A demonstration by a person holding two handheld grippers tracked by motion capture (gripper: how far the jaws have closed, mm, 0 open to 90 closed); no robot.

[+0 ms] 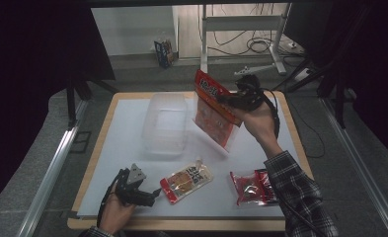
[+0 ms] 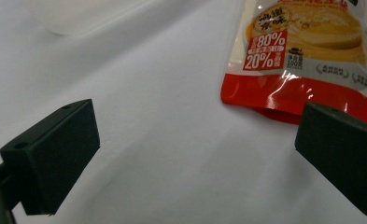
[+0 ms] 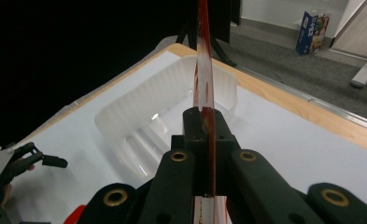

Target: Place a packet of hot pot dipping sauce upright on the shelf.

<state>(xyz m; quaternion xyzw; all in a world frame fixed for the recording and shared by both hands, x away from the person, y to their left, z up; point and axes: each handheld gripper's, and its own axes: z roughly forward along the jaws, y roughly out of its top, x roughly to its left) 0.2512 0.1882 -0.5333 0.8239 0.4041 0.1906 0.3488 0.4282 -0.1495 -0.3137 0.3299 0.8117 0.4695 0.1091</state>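
ITEM: red snack pouch (image 1: 214,109), aloft beside clear tub (image 1: 165,123) | HOLD: right gripper (image 1: 232,100) pinching its edge | left gripper (image 1: 154,193) spread, idle on desk (image 1: 260,207) | ADVICE: centre over tub, lower flat before releasing; tub apparently empty.

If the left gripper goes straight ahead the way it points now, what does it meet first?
Most likely the orange snack pouch lying flat on the white table cover. The open left gripper has bare cover between its jaws, and the pouch's red bottom edge lies just ahead, toward the right jaw. Depth is uncertain.
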